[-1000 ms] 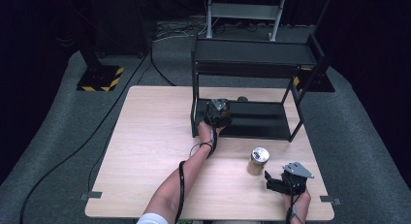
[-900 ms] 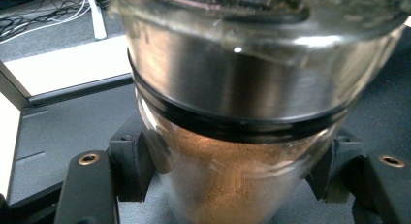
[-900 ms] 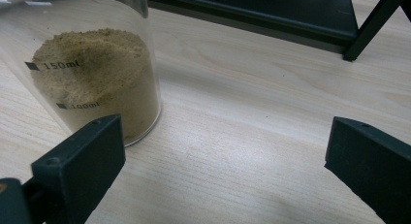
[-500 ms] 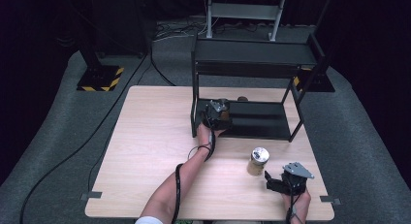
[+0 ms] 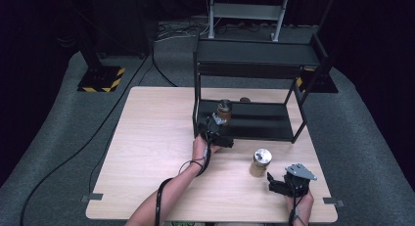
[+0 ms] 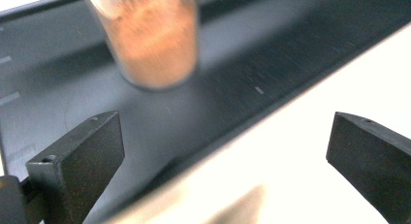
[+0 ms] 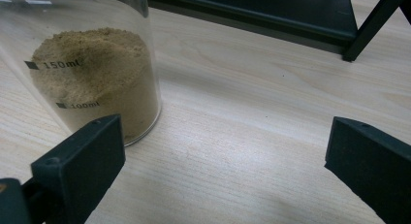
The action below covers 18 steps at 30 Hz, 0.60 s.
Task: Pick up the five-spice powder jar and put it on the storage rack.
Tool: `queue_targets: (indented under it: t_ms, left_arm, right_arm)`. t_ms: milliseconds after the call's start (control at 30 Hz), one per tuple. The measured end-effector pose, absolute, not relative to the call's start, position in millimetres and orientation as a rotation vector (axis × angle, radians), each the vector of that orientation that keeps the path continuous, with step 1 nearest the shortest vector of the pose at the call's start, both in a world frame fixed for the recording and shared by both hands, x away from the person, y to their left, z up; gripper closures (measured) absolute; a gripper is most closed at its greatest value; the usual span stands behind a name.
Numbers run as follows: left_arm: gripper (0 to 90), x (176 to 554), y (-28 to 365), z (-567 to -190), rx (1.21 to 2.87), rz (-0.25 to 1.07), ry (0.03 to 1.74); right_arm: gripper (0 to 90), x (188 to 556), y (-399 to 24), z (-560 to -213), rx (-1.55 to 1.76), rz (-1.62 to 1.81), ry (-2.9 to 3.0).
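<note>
Glass jar of reddish-brown powder point(image 5: 224, 112) stands on the black rack's lower shelf point(image 5: 264, 128), just ahead of the left gripper point(image 5: 219, 138), whose jaws have just been opening and stand wide, empty. Backing out crookedly could clip and topple it.

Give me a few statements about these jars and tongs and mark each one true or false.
1. The jar of reddish powder stands on the rack's lower shelf. True.
2. The left tongs grip that jar. False: their jaws have just been opening and nothing is between them.
3. The jar of tan powder lies on its side. False: it stands upright on the table.
4. The right tongs are open beside the tan jar. True.
</note>
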State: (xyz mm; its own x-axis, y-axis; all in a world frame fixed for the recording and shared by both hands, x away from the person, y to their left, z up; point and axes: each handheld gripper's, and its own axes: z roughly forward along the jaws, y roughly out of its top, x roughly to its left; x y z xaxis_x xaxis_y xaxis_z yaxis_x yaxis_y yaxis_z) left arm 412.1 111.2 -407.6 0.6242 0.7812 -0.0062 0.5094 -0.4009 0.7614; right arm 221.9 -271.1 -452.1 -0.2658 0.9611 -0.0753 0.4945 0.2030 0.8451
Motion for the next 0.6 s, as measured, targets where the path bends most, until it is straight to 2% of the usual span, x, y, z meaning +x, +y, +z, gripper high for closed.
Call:
queue_targets:
  t_ms: [267,600]
  left_arm:
    - [0.1,369.9,142.0,-409.8,2.161,0.429,0.913]
    - [0.2,318.3,191.4,-423.7,2.174,0.445,0.955]
  right_arm:
    - [0.0,222.4,-270.5,-451.7,1.353,0.956,1.862]
    - [0.0,222.8,-270.0,-451.4,1.352,0.951,1.865]
